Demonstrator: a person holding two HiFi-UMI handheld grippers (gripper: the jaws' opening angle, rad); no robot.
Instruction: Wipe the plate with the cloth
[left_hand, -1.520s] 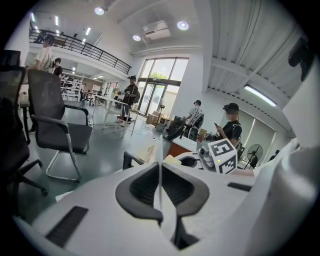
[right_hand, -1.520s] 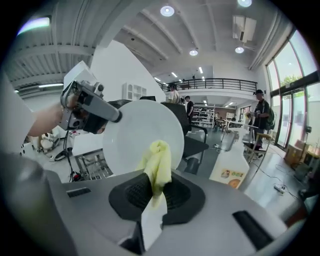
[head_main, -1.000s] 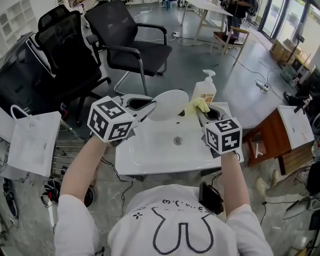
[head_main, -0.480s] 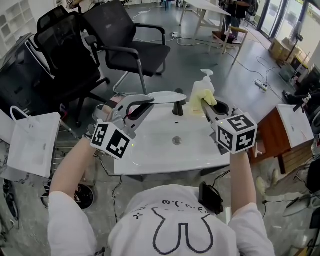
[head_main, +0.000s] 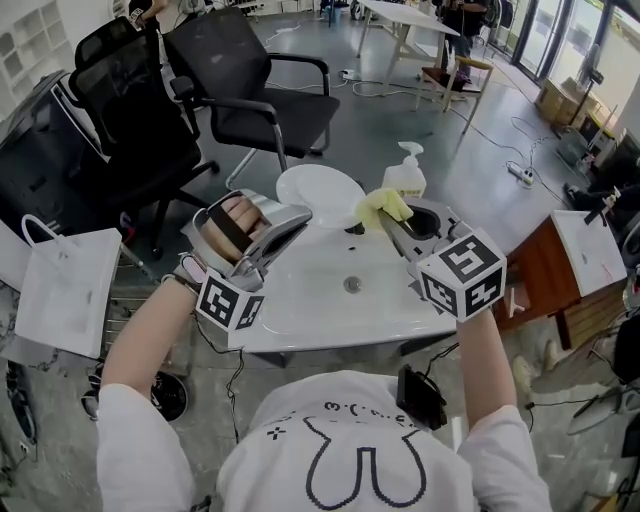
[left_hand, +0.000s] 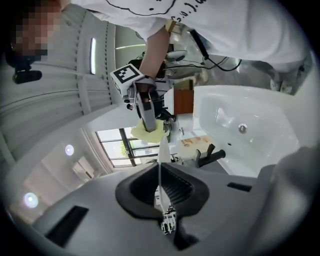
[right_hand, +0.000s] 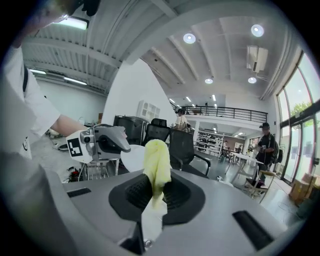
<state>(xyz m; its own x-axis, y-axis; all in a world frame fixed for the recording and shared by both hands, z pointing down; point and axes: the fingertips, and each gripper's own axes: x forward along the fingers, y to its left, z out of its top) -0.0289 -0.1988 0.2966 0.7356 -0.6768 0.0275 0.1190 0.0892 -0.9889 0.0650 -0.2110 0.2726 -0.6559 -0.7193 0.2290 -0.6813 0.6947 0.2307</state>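
So over the last second the left gripper (head_main: 300, 212) has basically rolled over. Its marker cube (head_main: 230, 300) used to sit on top and now hangs underneath, with the hand (head_main: 235, 222) showing on top instead, and the plate (head_main: 318, 190) pinched in its jaws went from tilted, to edge-on, to lying face-up ahead of the tips. The right gripper (head_main: 385, 215) came up a bit too, so the yellow cloth (head_main: 380, 208) at its tip swung off to the side and is now back by the plate's rim, can't tell if it's touching.
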